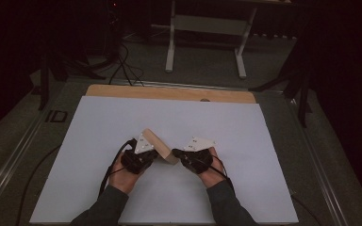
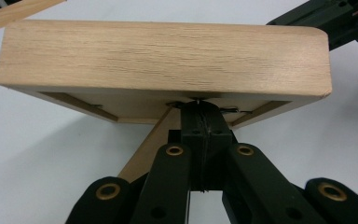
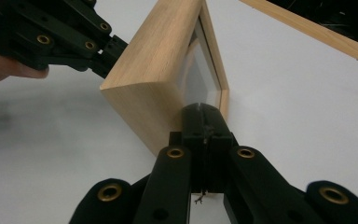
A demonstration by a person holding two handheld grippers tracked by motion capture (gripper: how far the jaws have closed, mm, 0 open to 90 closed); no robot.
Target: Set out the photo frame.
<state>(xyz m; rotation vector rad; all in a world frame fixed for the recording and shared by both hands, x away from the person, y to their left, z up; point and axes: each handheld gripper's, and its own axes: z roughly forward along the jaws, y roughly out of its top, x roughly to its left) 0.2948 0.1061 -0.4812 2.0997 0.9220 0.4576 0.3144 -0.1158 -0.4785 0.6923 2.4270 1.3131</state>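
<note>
Pale wooden picture frame with deep sides and a glass or clear pane [image 1: 159, 147] sits near the middle of the white sheet covering the table [image 1: 99, 127], held up on edge between both tools. Left gripper [image 1: 147, 154]: jaws pressed together, tips tucked at the back lip of the frame where a thin dark clip or tab shows (cannot tell whether they pinch that tab or merely press against the wood). Right gripper [image 3: 204, 122]: jaws likewise closed flat against each other, tips touching the frame's lower edge by the pane; no clear grasp visible. Risks, as a judgement: the frame stands tilted on a narrow edge, so if either tool eases off it may tip flat onto the sheet, pane side down; a closed jaw tip pushed harder against the pane's border could slip and scratch it; the sheet is smooth, so the bottom edge may skid. Orientation: in the high view the frame's long axis runs diagonally, from far-left down to near-right, with the pane facing the far right of the table and the back facing the left hand [image 1: 122, 176].
</note>
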